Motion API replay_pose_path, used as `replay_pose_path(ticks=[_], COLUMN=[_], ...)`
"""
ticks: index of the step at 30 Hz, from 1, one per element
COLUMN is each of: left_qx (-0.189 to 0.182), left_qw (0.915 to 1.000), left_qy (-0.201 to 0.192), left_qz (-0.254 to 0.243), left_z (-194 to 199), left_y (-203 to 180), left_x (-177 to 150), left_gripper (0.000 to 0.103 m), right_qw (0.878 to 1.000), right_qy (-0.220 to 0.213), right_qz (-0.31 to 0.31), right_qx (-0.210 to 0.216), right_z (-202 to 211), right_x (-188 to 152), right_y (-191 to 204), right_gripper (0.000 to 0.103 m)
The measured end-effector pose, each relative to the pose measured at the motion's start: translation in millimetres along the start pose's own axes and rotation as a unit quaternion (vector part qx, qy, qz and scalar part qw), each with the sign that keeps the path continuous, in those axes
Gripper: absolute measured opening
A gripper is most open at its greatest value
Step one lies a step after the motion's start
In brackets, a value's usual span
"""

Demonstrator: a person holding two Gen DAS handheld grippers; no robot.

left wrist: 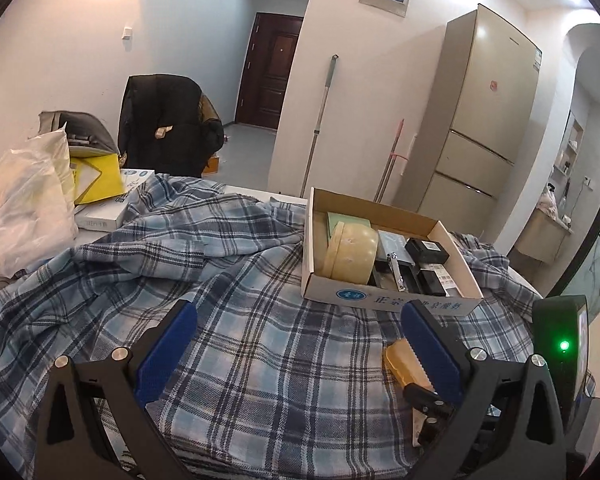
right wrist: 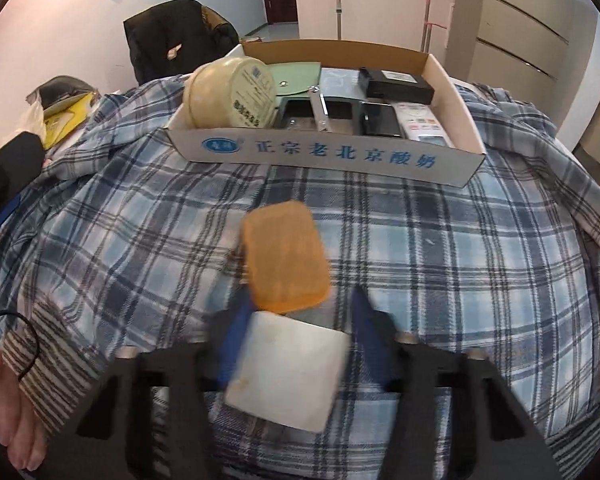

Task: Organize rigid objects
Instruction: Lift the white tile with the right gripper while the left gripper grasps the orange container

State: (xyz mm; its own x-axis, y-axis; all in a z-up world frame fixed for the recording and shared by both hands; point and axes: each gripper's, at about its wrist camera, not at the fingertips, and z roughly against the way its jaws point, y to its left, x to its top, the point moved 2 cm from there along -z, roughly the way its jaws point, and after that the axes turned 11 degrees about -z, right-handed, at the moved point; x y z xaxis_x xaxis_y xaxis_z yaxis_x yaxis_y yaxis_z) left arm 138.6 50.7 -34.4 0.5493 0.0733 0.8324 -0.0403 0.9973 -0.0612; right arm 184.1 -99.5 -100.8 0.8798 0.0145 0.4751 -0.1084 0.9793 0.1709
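Right gripper (right wrist: 296, 320) jaws straddle orange-and-white case (right wrist: 284, 256) on plaid cloth (right wrist: 440, 264); grip contact unclear. Cardboard box (right wrist: 324, 152) at 12 o'clock, presumably its destination. Left gripper (left wrist: 296, 344) spread, empty.

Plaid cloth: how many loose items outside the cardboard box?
2: orange case mid-cloth; white flat block nearer, between the right gripper fingers. Folds may hide more.

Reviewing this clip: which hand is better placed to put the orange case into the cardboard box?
Right. Its tool already straddles the orange case and white pad, with the cardboard box straight ahead. The left tool stands open and empty over the plaid cloth.
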Motion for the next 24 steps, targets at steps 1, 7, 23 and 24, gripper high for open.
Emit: replay_pose_path(ticks=[1,7,23,24], left_qx=[0.000,0.003,-0.004,-0.004], left_qw=[1.0000,0.9999,0.9997,0.9997], left_qy=[0.001,0.010,0.010,0.010], left_qz=[0.000,0.009,-0.022,-0.023], left_z=[0,-3,-3,-3], left_y=[0,5,-6,-7], left_x=[0,-1,-2,-2], left_gripper=[0.103,0.103,0.103,0.103], right_qw=[1.000,1.000,1.000,0.999], right_qy=[0.000,-0.013,-0.015,-0.020], right_qz=[0.000,0.002,-0.009,-0.001], right_qx=[-0.001,0.003,-0.024,-0.028], right_z=[1,17,35,36], right_x=[0,-2,-25,-27], right_y=[0,-11,-26,-24], right_gripper=[0.044,0.043,0.064,0.064])
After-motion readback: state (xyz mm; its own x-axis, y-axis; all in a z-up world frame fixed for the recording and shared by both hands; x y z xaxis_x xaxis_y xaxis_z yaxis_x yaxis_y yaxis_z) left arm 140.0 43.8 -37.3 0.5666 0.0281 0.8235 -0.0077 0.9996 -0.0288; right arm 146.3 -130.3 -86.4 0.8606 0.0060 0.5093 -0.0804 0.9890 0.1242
